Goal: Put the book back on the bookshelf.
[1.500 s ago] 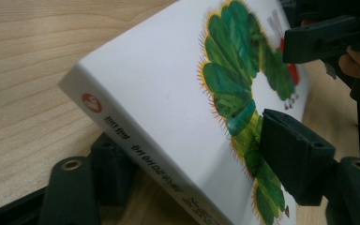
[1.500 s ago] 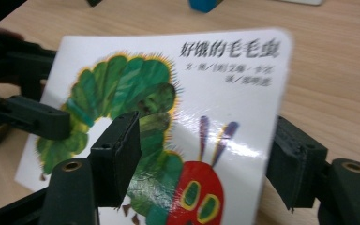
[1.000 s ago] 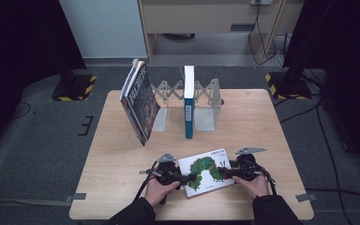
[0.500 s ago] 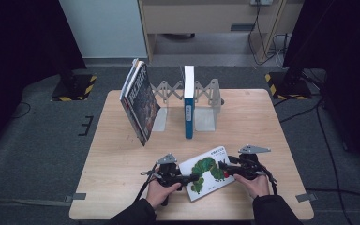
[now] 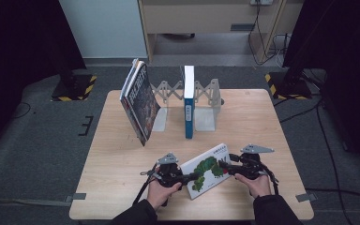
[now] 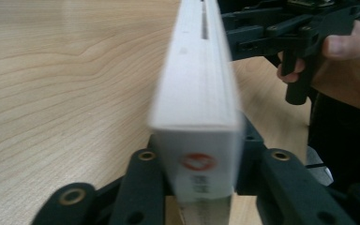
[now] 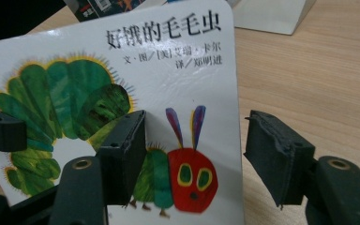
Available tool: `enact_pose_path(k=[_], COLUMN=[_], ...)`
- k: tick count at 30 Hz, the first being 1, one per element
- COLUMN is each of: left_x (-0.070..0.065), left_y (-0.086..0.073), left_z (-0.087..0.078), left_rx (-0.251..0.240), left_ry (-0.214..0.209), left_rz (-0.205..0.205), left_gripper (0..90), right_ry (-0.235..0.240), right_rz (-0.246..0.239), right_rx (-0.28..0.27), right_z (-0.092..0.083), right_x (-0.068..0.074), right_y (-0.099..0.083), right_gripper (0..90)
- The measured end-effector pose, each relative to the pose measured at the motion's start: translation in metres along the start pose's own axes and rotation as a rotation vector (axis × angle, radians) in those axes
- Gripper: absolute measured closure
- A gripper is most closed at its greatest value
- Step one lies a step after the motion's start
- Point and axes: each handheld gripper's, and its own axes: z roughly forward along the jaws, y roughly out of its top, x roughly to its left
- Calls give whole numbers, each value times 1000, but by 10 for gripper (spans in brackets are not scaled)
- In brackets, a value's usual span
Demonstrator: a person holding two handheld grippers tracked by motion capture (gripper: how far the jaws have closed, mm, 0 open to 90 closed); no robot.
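We see a thick white board book with a green caterpillar on its cover [image 5: 207,171] near the front edge of the light wooden table [image 5: 272,122]. Our left gripper [image 6: 198,185] pinches its short edge tight. Our right gripper [image 7: 194,157] is wide open around the other edge. It looks stiff, smooth and a bit slippery, so we think the edges are best to hold.

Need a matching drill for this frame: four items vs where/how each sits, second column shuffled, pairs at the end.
Items
1. caterpillar book
2. blue-spined book
3. dark-covered books
4. right gripper

States
A. leaning at the rack's left end
B. upright in the rack
C. open, fingers either side of a cover edge
D. clamped at one end by the left gripper

Pairs: 1-D, 2-B, 3-A, 4-C
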Motion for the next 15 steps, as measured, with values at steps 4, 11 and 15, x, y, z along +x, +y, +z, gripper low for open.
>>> enact_pose_path(k=[4,11,15], left_x=[-3,-8,-9], left_y=[2,11,17], left_z=[-2,-8,-15], left_rx=[9,6,-8], left_ry=[21,39,54], left_rz=[15,12,17], left_gripper=[739,743,744], right_ry=[-20,-99,-133], right_rz=[3,1,-15], right_rx=[-1,15,34], right_z=[-3,-9,-9], right_x=[-3,-12,-15], right_y=[0,-2,-3], right_gripper=[355,298,275])
